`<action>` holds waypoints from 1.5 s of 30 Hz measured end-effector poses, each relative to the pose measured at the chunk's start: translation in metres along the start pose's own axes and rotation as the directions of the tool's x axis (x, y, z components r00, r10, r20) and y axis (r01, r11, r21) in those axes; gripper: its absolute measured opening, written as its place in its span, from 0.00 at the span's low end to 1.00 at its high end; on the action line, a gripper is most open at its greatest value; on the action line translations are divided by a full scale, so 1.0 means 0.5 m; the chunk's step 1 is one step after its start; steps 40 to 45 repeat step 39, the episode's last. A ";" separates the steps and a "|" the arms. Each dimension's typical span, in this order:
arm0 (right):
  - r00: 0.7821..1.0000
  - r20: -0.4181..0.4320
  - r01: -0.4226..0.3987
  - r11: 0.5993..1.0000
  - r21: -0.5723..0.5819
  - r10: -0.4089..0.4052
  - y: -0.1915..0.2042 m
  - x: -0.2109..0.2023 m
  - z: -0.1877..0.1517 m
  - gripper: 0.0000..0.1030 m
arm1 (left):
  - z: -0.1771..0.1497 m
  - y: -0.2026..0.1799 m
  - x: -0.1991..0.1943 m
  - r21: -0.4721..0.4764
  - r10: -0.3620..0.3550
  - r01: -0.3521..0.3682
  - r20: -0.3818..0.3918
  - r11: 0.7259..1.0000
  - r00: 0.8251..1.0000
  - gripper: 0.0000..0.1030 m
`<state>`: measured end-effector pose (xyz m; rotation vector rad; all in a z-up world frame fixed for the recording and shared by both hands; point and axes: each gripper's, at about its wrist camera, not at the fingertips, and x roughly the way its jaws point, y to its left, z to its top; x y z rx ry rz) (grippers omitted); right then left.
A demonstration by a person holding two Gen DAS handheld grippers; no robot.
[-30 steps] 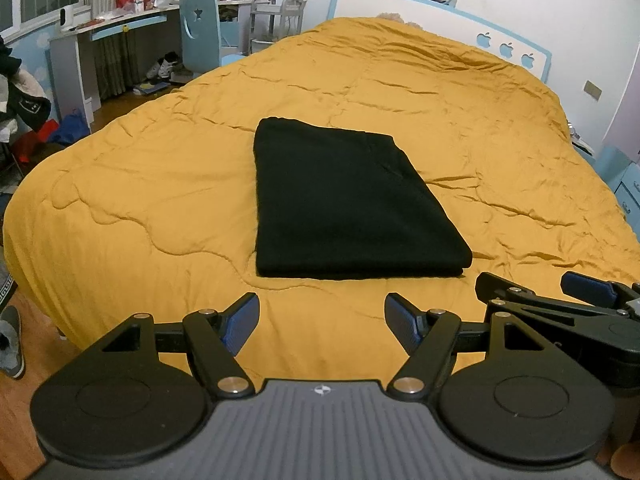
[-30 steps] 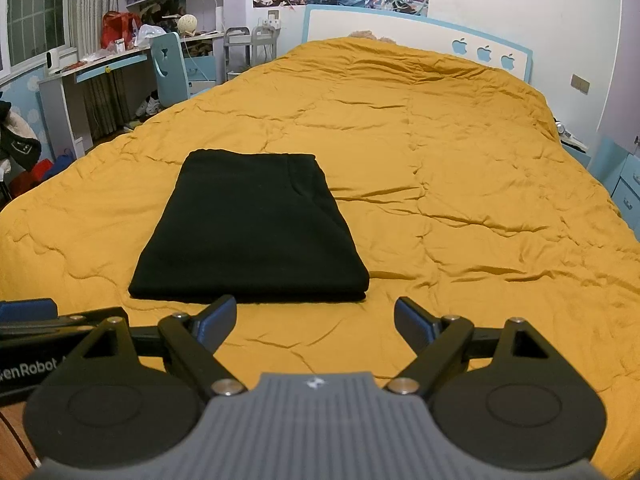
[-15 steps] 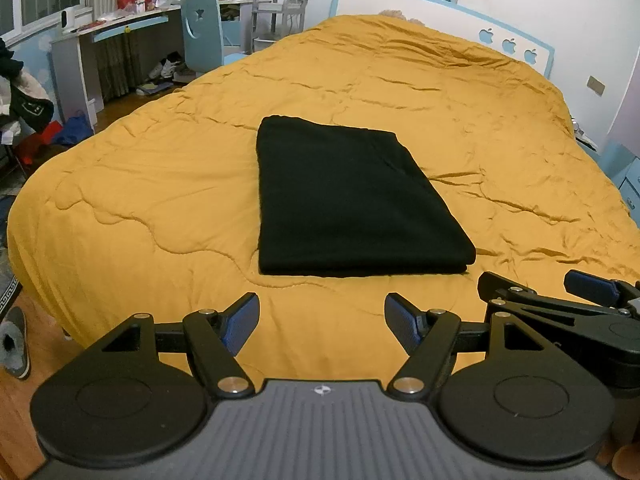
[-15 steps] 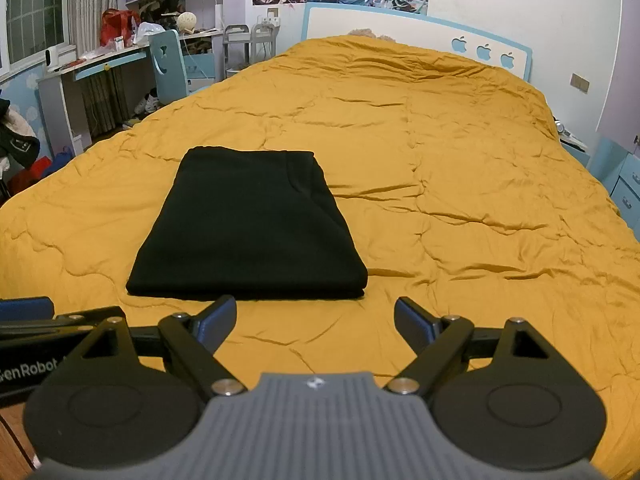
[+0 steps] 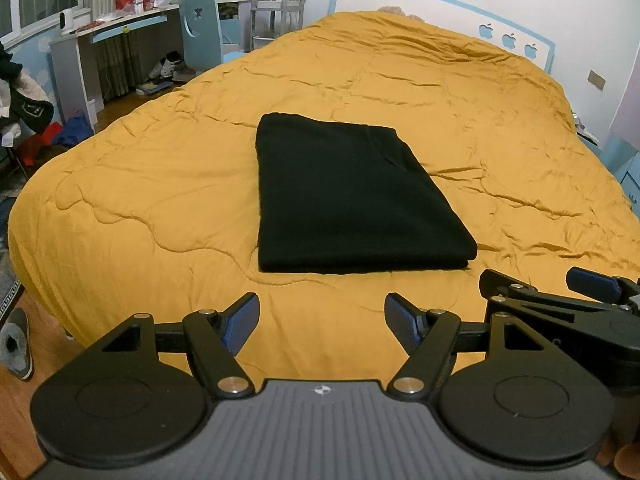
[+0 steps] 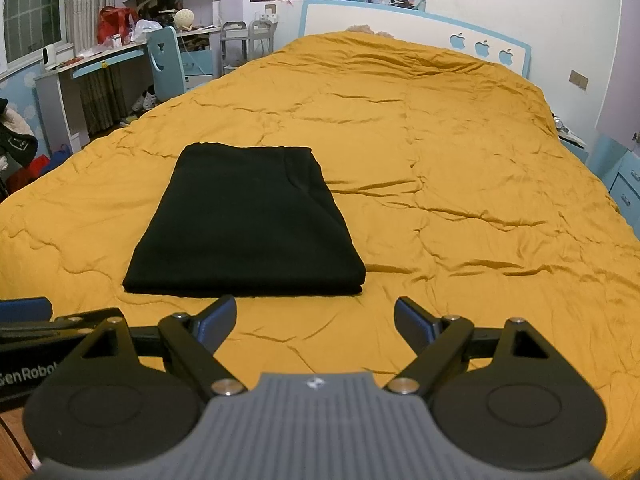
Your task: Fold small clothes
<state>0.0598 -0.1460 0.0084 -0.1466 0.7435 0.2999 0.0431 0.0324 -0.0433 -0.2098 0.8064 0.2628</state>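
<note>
- Item: black garment (image 5: 352,200), folded flat into a rectangle, lying on the near half of the yellow quilt (image 5: 460,100).
- Grippers: we hold the left gripper (image 5: 322,322) and right gripper (image 6: 315,322) released, empty, just short of its near edge.
- Risk: a shallow pinch catches only the top layer, and the fold peels open.
- Risk: we drag the soft quilt up too.

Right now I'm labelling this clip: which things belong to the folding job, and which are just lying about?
Job: black folded garment, yellow quilt under it, left gripper, right gripper, both open and empty.
Lying about: desk, blue chair, shoes, slipper.
</note>
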 end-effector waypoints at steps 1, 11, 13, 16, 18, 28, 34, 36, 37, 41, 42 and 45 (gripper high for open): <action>1.000 0.001 0.001 1.000 -0.001 -0.001 0.000 0.000 0.000 0.79 | 0.000 0.000 0.000 -0.001 0.001 -0.001 0.000 1.000 1.000 0.81; 1.000 0.000 0.007 1.000 -0.006 -0.007 0.002 -0.001 -0.001 0.79 | 0.001 0.001 0.007 0.009 0.008 -0.008 -0.007 1.000 1.000 0.81; 1.000 0.000 0.010 1.000 -0.008 -0.010 0.002 -0.002 -0.002 0.79 | 0.000 0.001 0.008 0.014 0.012 -0.012 -0.007 1.000 1.000 0.81; 1.000 -0.002 0.009 1.000 -0.008 -0.009 0.001 -0.001 -0.002 0.79 | 0.002 0.002 0.009 0.016 0.014 -0.014 -0.009 1.000 1.000 0.81; 1.000 -0.002 0.011 1.000 -0.008 -0.011 0.001 -0.001 -0.002 0.79 | 0.003 0.003 0.011 0.013 0.012 -0.012 -0.014 1.000 1.000 0.81; 1.000 -0.009 0.019 1.000 -0.015 -0.019 0.004 0.004 -0.001 0.79 | 0.007 0.000 0.015 0.028 0.022 -0.022 -0.015 0.999 1.000 0.81; 1.000 -0.010 0.021 1.000 -0.013 -0.021 0.002 0.005 -0.001 0.79 | 0.003 -0.002 0.012 0.038 0.028 -0.028 0.004 0.999 1.000 0.81; 1.000 -0.009 0.020 1.000 -0.011 -0.020 0.002 0.005 0.000 0.79 | 0.002 -0.002 0.010 0.040 0.029 -0.029 0.015 0.999 0.999 0.81; 1.000 -0.008 0.020 1.000 -0.008 -0.020 0.002 0.004 0.000 0.79 | 0.001 -0.003 0.010 0.038 0.029 -0.029 0.013 0.999 0.999 0.81; 1.000 -0.009 0.021 1.000 -0.008 -0.022 0.001 0.004 0.001 0.79 | 0.001 -0.003 0.010 0.040 0.026 -0.026 0.009 0.999 1.000 0.81; 1.000 -0.009 0.021 1.000 -0.008 -0.022 0.001 0.004 0.001 0.79 | 0.001 -0.003 0.010 0.040 0.026 -0.026 0.009 0.999 1.000 0.81; 1.000 -0.009 0.021 1.000 -0.008 -0.022 0.001 0.004 0.001 0.79 | 0.001 -0.003 0.010 0.040 0.026 -0.026 0.009 0.999 1.000 0.81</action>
